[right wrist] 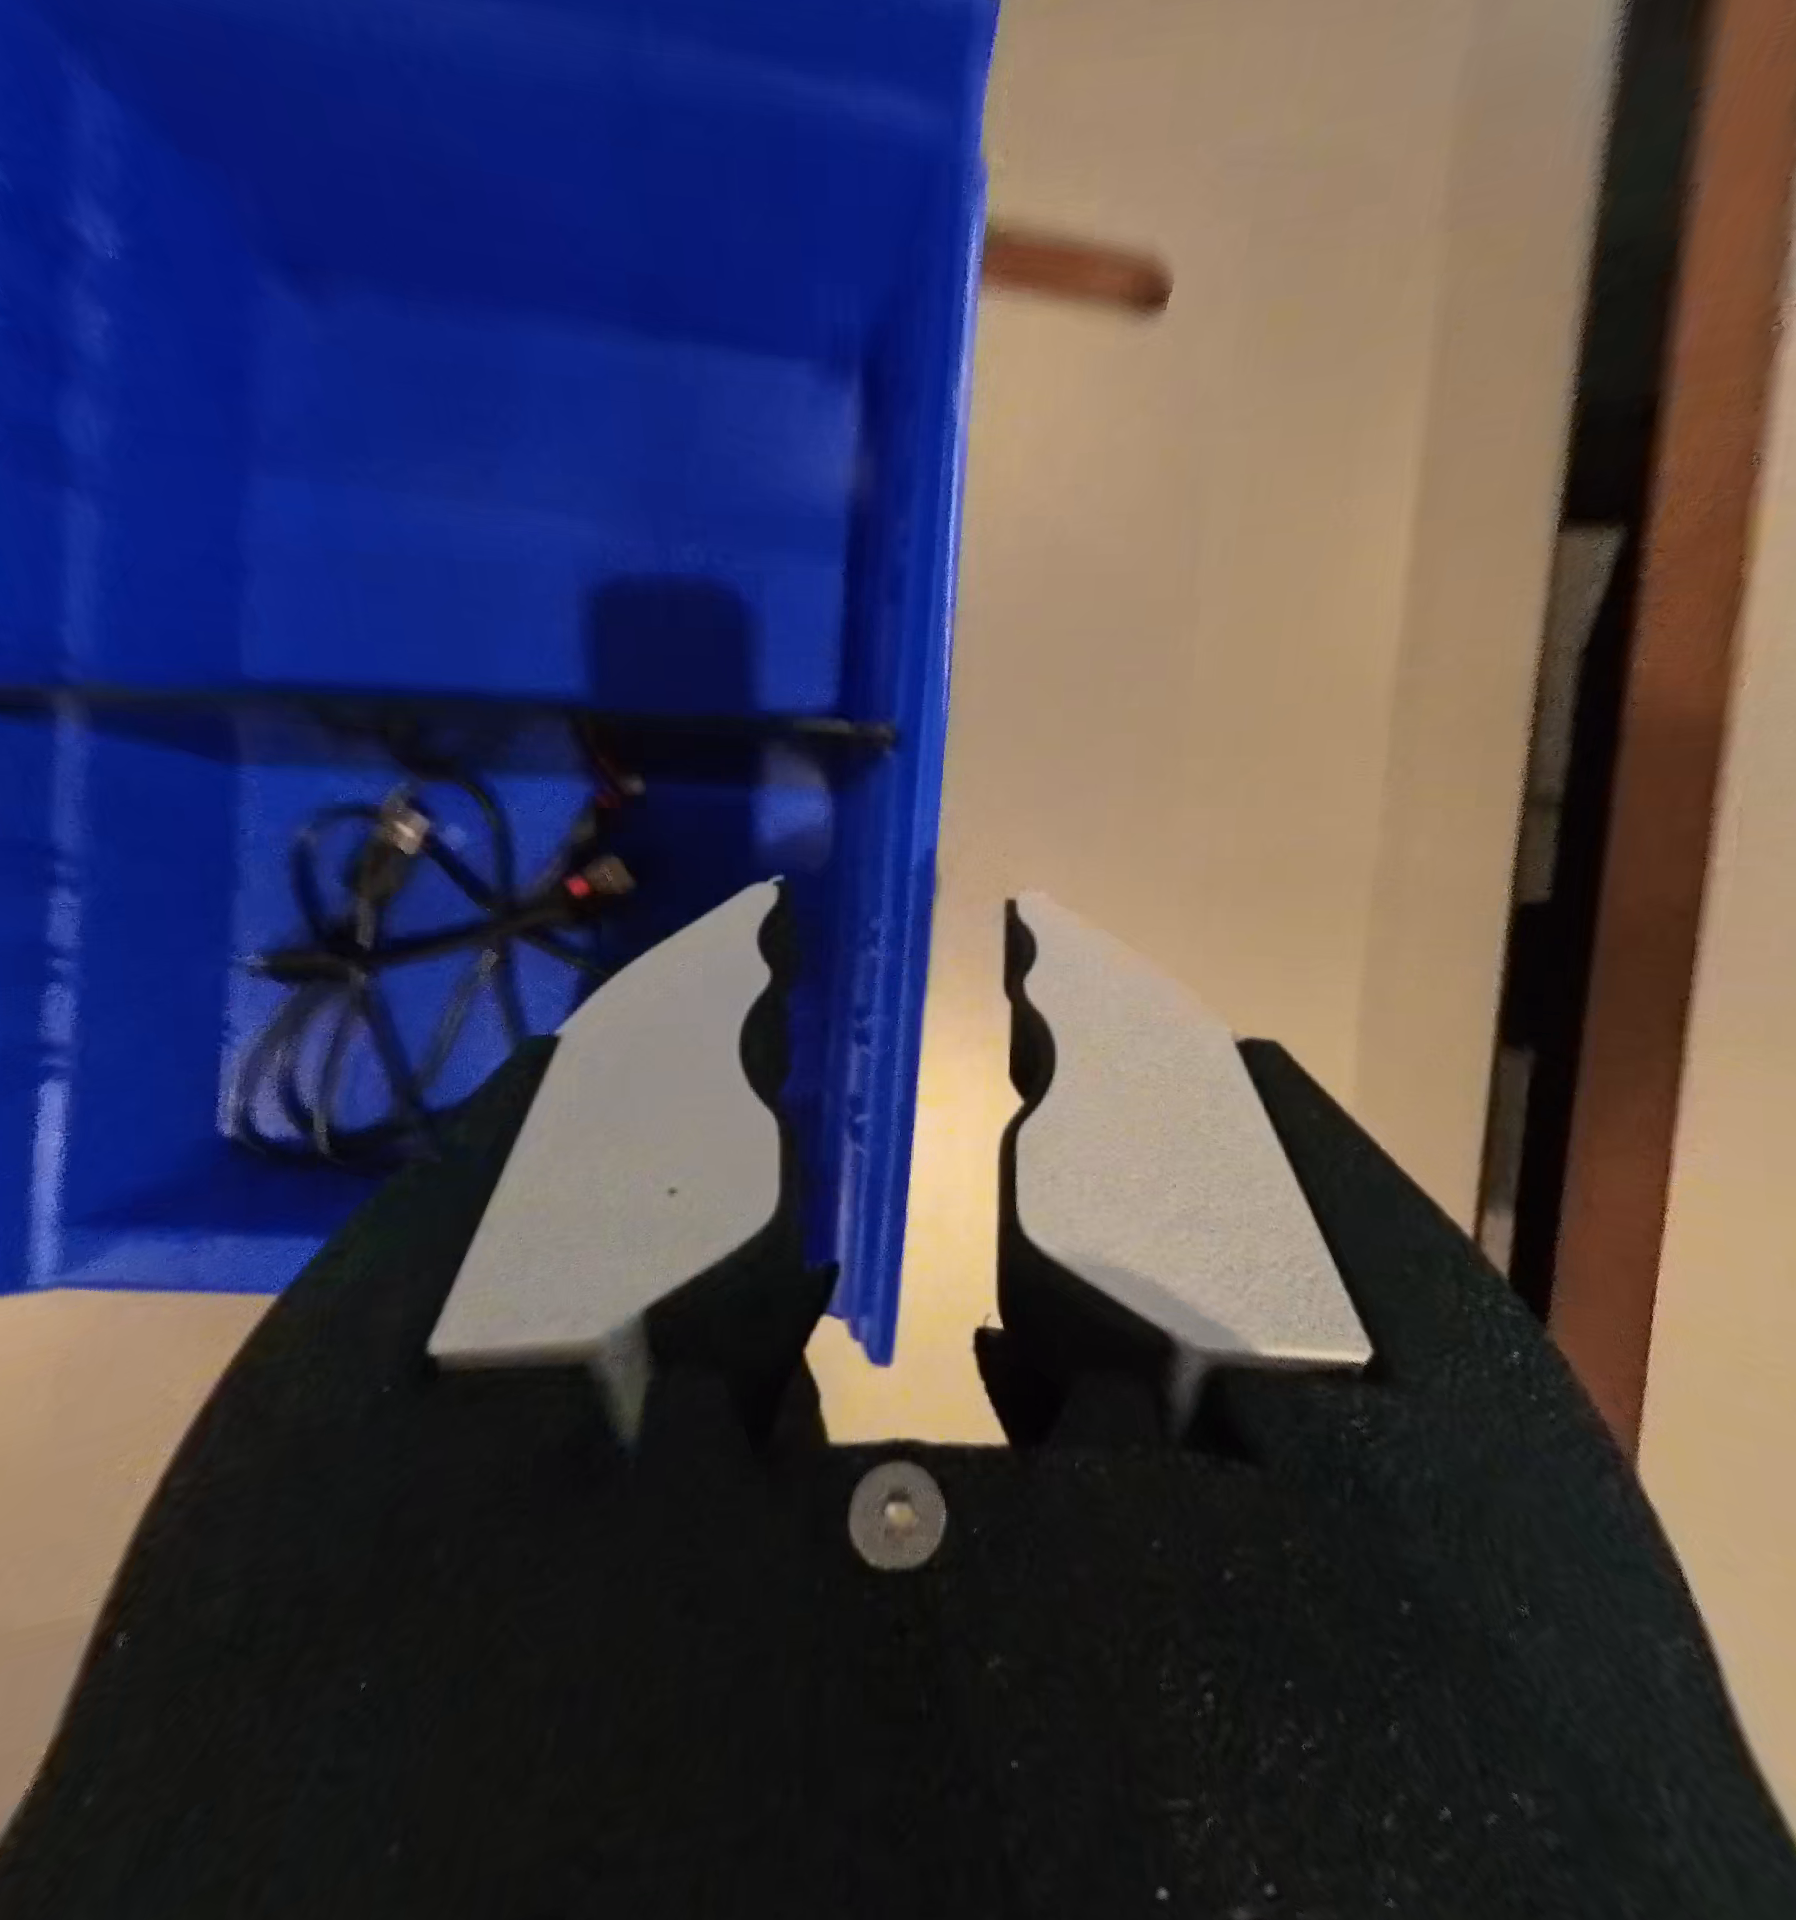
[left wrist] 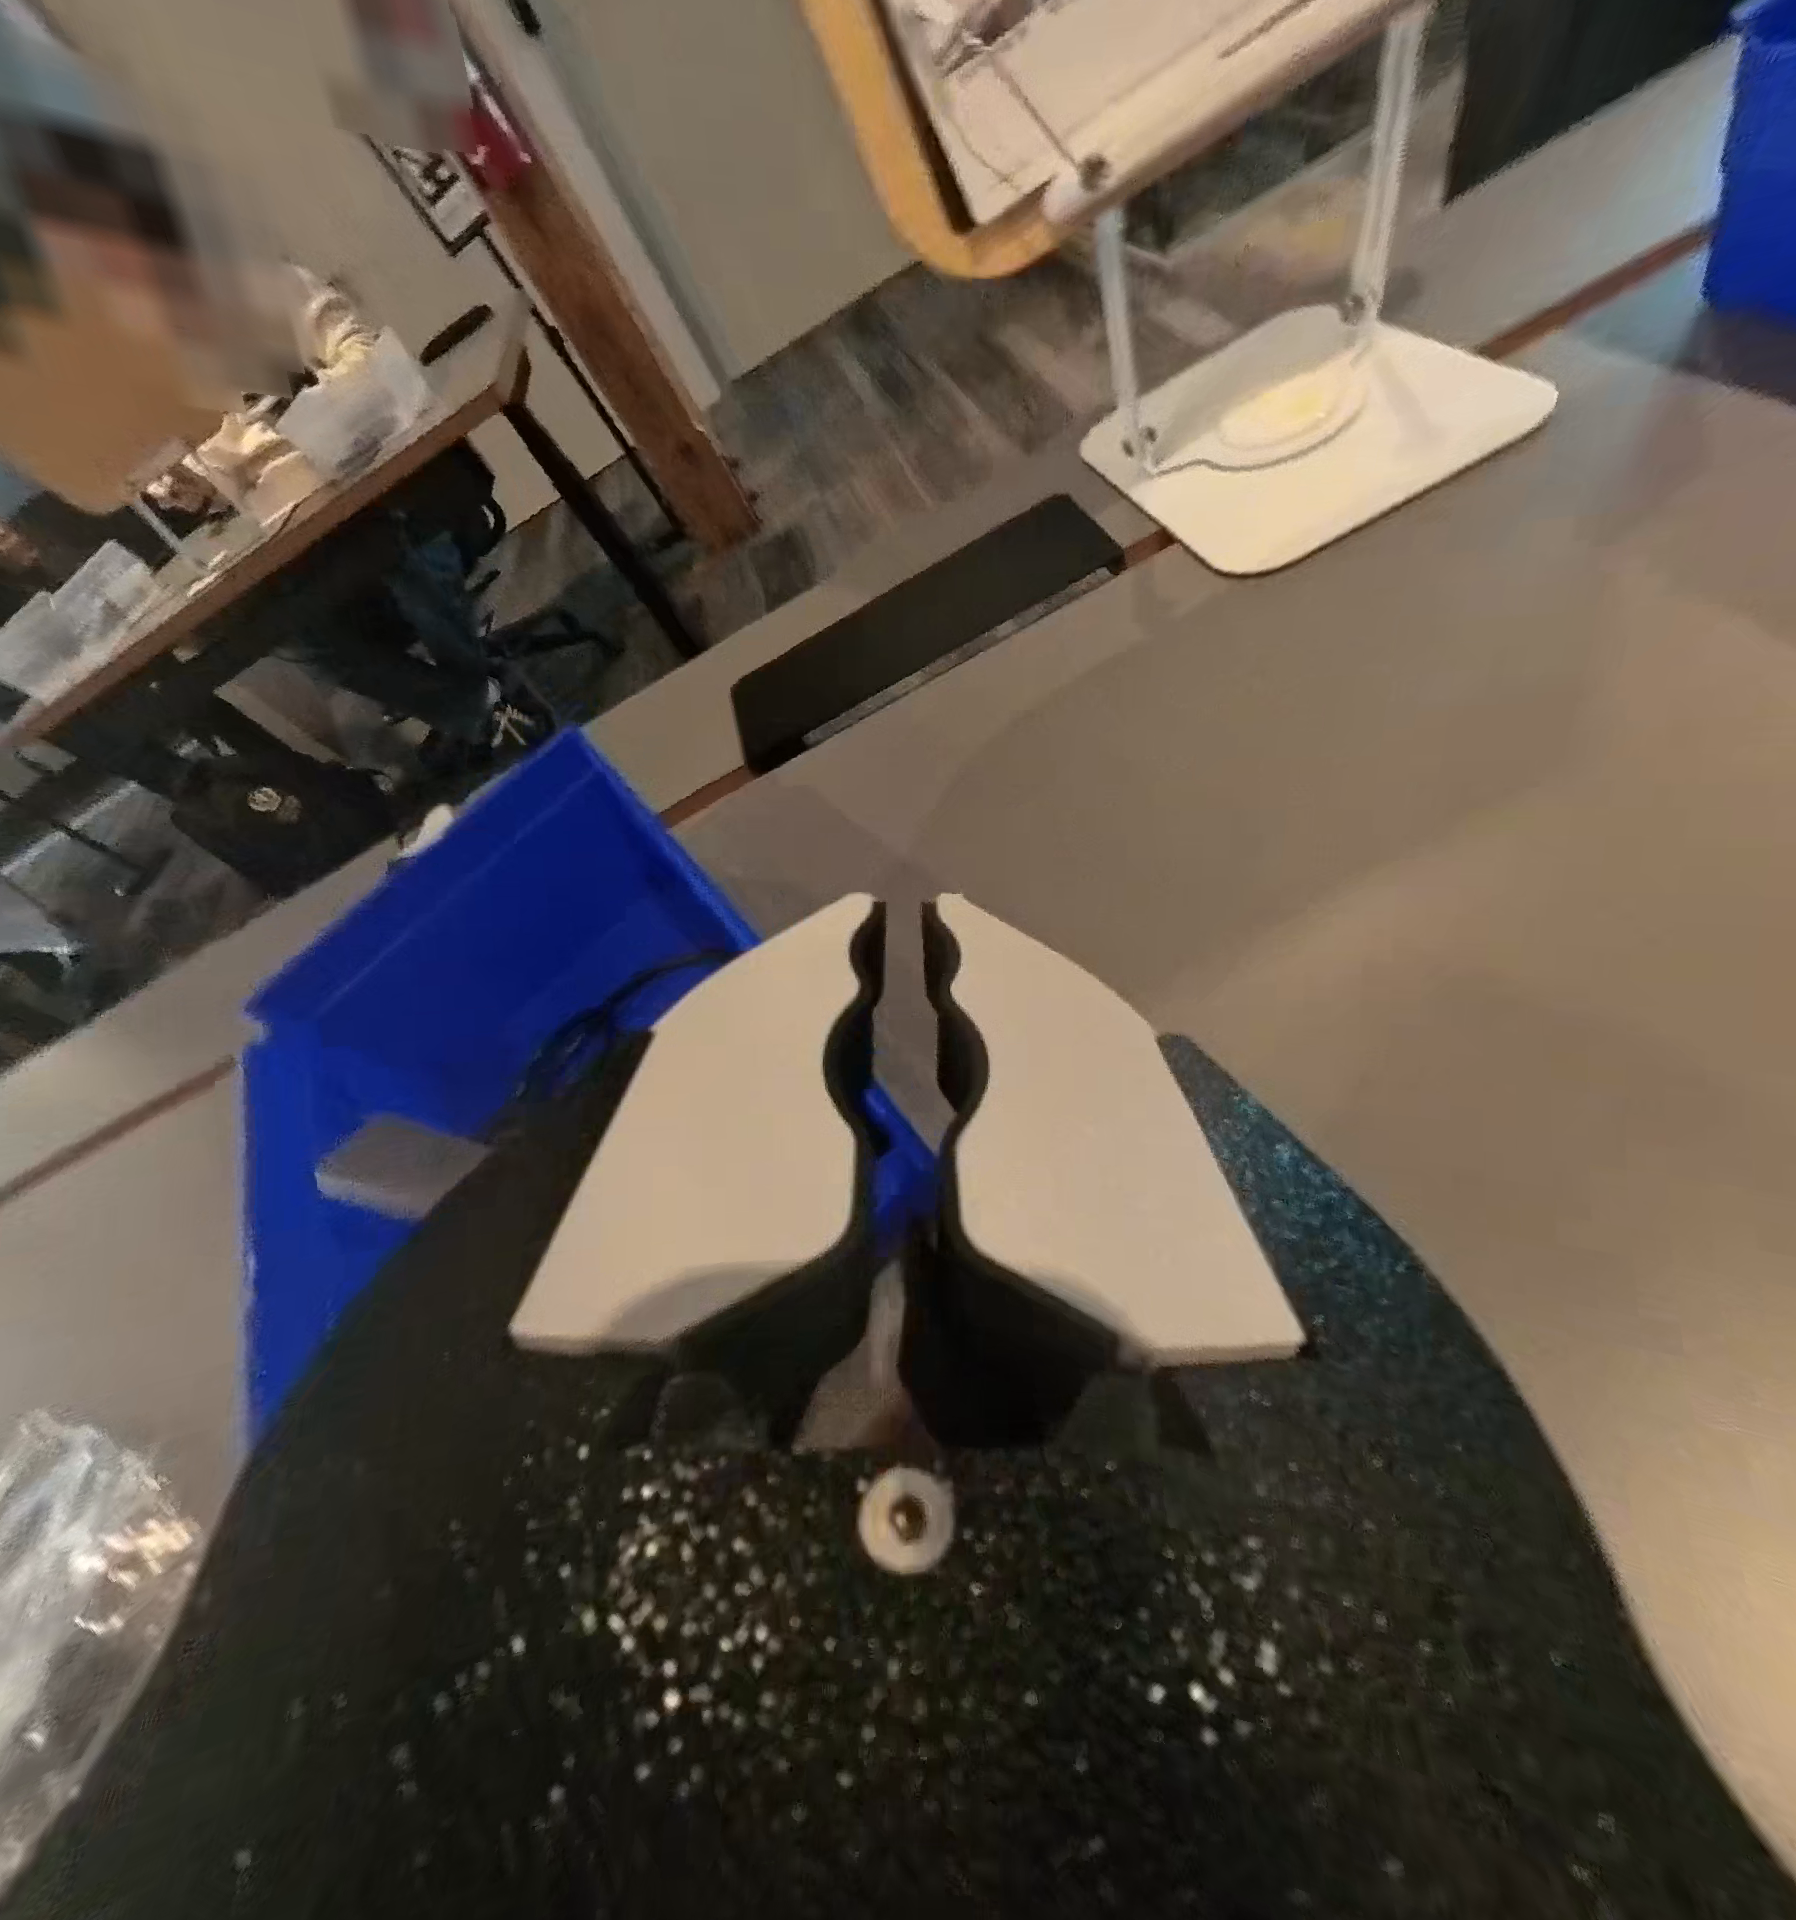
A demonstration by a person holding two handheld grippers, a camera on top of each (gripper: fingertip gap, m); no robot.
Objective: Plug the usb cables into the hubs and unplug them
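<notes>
The left gripper (left wrist: pixel 906 914) was nearly closed, holding nothing, beside a blue bin (left wrist: pixel 478 914) containing a grey hub (left wrist: pixel 395 1164). The right gripper (right wrist: pixel 894 904) gaped around another bin's wall (right wrist: pixel 873 1039); tangled cables (right wrist: pixel 406 935) lay inside. No legible writing.

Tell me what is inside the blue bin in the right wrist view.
The blue bin holds a tangle of black USB cables below a dark divider. The right gripper covers the bin's near corner.

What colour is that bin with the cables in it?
Bright blue. The bin shows best in the right wrist view, with the tangled cables inside.
</notes>
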